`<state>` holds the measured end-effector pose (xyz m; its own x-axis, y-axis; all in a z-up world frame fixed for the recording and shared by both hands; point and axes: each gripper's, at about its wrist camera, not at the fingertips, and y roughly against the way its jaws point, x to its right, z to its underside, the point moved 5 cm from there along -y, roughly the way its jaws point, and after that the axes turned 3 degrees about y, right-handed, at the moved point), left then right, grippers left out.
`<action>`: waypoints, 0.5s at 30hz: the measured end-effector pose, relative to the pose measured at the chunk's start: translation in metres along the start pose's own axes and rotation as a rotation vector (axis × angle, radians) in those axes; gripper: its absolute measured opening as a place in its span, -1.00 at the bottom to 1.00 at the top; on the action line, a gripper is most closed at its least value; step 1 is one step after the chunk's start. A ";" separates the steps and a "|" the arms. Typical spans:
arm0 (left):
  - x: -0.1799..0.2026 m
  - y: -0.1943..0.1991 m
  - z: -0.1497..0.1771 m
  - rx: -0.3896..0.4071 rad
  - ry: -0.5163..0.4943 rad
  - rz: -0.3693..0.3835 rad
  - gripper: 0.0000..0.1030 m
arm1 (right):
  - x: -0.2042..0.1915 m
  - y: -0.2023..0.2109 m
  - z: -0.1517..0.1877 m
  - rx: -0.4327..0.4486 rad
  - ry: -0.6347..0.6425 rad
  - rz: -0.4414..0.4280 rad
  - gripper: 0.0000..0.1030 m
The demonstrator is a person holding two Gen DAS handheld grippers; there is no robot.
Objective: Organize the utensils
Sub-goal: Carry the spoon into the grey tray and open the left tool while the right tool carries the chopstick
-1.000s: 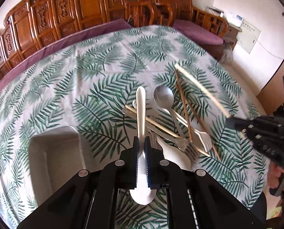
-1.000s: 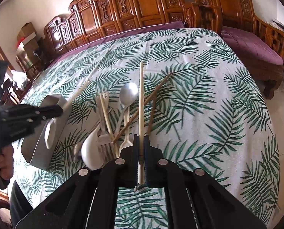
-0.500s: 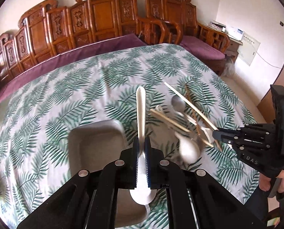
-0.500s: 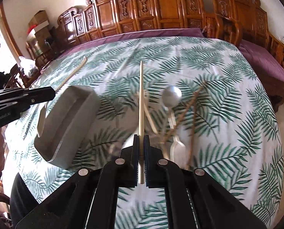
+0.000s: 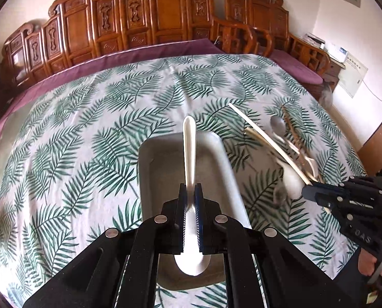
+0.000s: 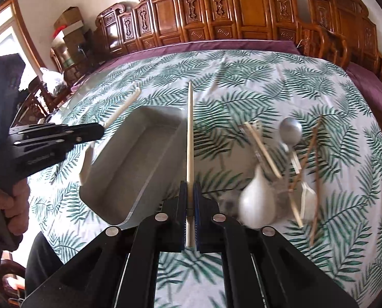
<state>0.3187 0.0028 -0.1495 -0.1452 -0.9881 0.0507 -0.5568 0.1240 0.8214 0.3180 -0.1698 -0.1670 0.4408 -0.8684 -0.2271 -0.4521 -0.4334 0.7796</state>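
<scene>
My left gripper [image 5: 190,192] is shut on a white spoon [image 5: 189,151] and holds it above a grey rectangular tray [image 5: 224,159], handle pointing away. It also shows in the right wrist view [image 6: 98,132]. My right gripper [image 6: 190,190] is shut on a pale chopstick [image 6: 189,128], held just right of the tray [image 6: 144,179]. It also shows in the left wrist view [image 5: 306,192]. A loose pile of utensils lies right of the tray: a white ladle spoon [image 6: 256,202], a metal spoon [image 6: 289,131], chopsticks [image 6: 315,159] and a white fork [image 6: 307,195].
The table wears a palm-leaf cloth [image 5: 88,128] with a purple edge. Carved wooden chairs [image 5: 160,20] line the far side. A person's hand [image 6: 8,205] holds the left gripper at the table's left edge.
Both grippers have swung left with their utensils. The left gripper has moved from the pile to over the tray. The right gripper now sits beside the tray's right wall.
</scene>
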 end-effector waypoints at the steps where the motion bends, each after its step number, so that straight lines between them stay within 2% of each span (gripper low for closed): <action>1: -0.001 -0.001 0.002 -0.003 0.003 -0.004 -0.89 | -0.005 -0.002 0.000 -0.002 0.001 -0.004 -0.88; 5: -0.009 -0.003 0.007 -0.007 0.022 -0.009 -0.82 | -0.022 -0.007 0.000 -0.006 -0.001 -0.020 -0.88; 7: -0.013 -0.001 0.009 0.000 0.029 -0.012 -0.69 | -0.032 -0.011 0.000 -0.010 0.001 -0.029 -0.88; 11: -0.023 0.010 0.014 0.026 0.046 -0.007 -0.63 | -0.049 -0.019 -0.001 -0.020 0.002 -0.041 -0.88; 13: -0.030 0.015 0.016 0.041 0.050 -0.009 -0.35 | -0.054 -0.024 -0.002 -0.026 0.002 -0.043 -0.88; 15: -0.037 0.022 0.018 0.060 0.050 -0.021 -0.17 | -0.061 -0.030 -0.002 -0.036 0.002 -0.044 -0.88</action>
<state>0.2970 0.0439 -0.1434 -0.0927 -0.9936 0.0639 -0.6075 0.1072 0.7871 0.3065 -0.1038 -0.1754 0.4610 -0.8483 -0.2606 -0.4044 -0.4622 0.7892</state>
